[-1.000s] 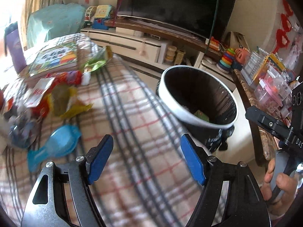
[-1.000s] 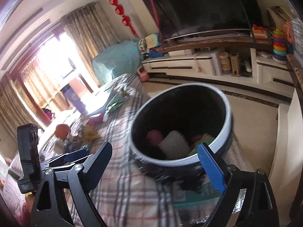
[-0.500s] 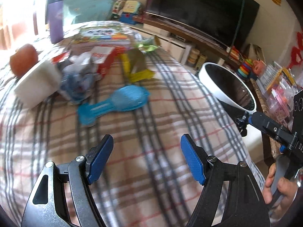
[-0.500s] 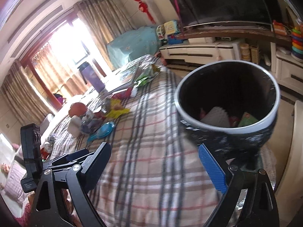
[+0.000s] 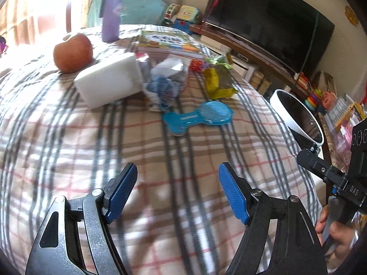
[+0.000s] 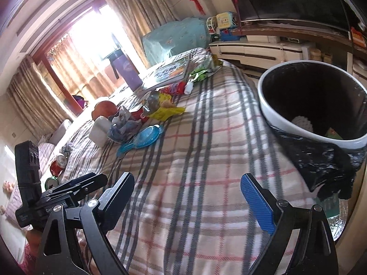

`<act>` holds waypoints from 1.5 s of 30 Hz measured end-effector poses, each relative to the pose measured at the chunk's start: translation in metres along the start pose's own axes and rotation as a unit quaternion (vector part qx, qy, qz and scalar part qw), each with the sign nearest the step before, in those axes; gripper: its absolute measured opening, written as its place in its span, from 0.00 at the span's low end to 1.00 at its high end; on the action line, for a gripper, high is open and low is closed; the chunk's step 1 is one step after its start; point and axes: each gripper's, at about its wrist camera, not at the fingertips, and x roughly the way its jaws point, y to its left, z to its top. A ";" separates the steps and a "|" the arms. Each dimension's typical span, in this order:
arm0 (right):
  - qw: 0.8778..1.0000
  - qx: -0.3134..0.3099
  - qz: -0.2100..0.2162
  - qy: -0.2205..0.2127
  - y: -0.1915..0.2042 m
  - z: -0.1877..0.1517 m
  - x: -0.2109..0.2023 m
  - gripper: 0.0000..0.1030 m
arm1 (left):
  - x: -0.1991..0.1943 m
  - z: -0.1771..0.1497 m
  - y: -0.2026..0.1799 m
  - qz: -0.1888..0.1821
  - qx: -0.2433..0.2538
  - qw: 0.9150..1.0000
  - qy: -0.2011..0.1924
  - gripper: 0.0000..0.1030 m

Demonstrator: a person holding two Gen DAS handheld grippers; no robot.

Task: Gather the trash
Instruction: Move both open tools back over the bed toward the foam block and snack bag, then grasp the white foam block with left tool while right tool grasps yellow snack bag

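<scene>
Trash lies on the plaid cloth [image 5: 160, 160]: a crumpled blue-white wrapper [image 5: 165, 84], a yellow-green snack bag [image 5: 218, 82] and a green wrapper [image 5: 218, 59]. The pile also shows in the right wrist view [image 6: 126, 123]. The white-rimmed bin with a black liner [image 5: 298, 116] stands at the right edge; in the right wrist view [image 6: 316, 105] it holds some trash. My left gripper [image 5: 177, 190] is open and empty, short of the pile. My right gripper [image 6: 188, 197] is open and empty, left of the bin.
A blue plastic scoop [image 5: 199, 116], a white block [image 5: 107, 82], an apple [image 5: 73, 52], a purple bottle [image 5: 111, 13] and a picture book [image 5: 169, 43] lie on the cloth. Cans [image 6: 57, 165] lie beyond its left edge. A TV [image 5: 270, 23] and toys stand behind.
Both grippers have swung left, away from the bin and toward the pile on the cloth. The bin has slid to the right edge in both views. Both stay open.
</scene>
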 end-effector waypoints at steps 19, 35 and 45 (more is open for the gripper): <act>0.999 -0.029 0.002 0.021 0.027 0.001 0.029 0.92 | -0.001 0.007 0.045 0.023 -0.019 1.000 0.002 0.73; 0.998 -0.050 -0.005 0.023 0.041 0.024 0.055 0.91 | 0.023 0.045 0.089 0.055 0.005 0.998 0.018 0.75; 0.997 -0.073 -0.014 0.024 0.046 0.047 0.080 0.89 | 0.039 0.071 0.100 0.053 0.037 0.998 0.010 0.83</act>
